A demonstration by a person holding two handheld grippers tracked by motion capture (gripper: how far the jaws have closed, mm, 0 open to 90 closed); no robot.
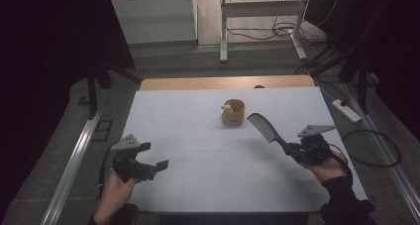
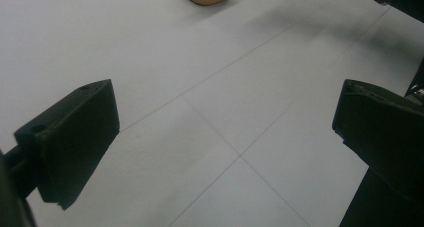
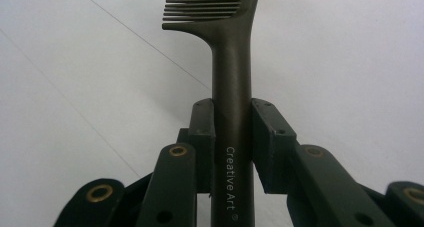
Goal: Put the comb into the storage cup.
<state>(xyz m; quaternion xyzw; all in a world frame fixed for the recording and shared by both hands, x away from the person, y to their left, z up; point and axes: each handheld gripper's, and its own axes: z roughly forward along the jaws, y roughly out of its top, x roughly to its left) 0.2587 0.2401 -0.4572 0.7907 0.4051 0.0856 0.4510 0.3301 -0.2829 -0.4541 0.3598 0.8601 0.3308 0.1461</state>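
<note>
Holding the comb (image 1: 264,128) by its handle, we are pinching it in the right gripper (image 1: 297,150) jaws, lifted above the bench (image 1: 198,150). Its long axis is pointing toward the wooden cup (image 1: 233,112), teeth end leading. Next, we judge, comes lowering it in. The left gripper (image 1: 148,165) is hovering, jaws spread.

At the lower left of the high view we hold the left gripper (image 1: 151,166) in our left hand (image 1: 115,190), low over the table, with its jaws standing wide apart and nothing between them. At the right of the same view our right hand (image 1: 331,169), in a dark sleeve, holds the right gripper (image 1: 289,148), which points toward the upper left of the frame. In the right gripper view its jaws are pressed from both sides on a dark handle, near the middle of the frame.
</note>
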